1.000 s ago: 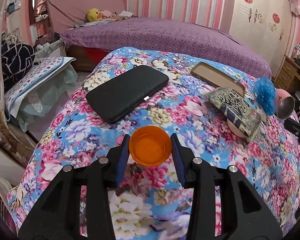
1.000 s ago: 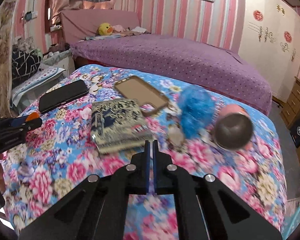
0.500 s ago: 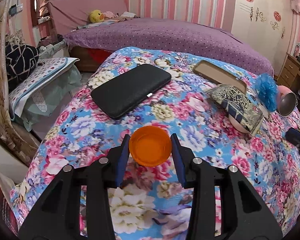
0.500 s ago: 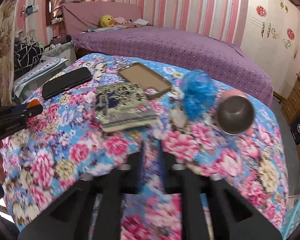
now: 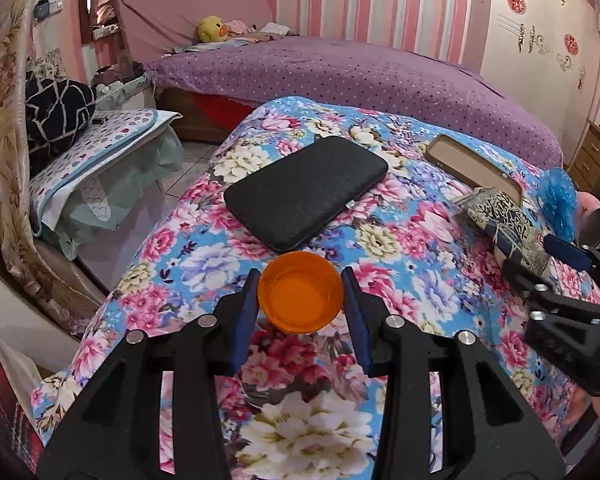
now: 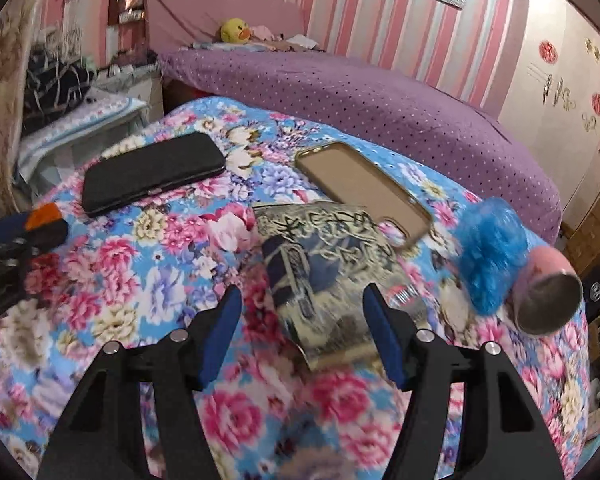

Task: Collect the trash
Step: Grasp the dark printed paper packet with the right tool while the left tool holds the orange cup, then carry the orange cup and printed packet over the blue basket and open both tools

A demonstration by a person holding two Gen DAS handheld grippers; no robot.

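Observation:
My left gripper is shut on an orange cap, held above the flowered cloth; it also shows at the left edge of the right wrist view. My right gripper is open and empty, its jaws wide apart just in front of a patterned gold-and-blue packet. The packet also shows in the left wrist view, with my right gripper beside it. A crumpled blue plastic wad lies to the packet's right.
A black case and a tan phone case lie further back on the cloth. A pink metal cup lies on its side at the right edge. A purple bed stands behind; a covered stand is left.
My right gripper has opened from shut to wide apart and moved closer to the patterned packet. My left gripper keeps the orange cap and has shifted slightly.

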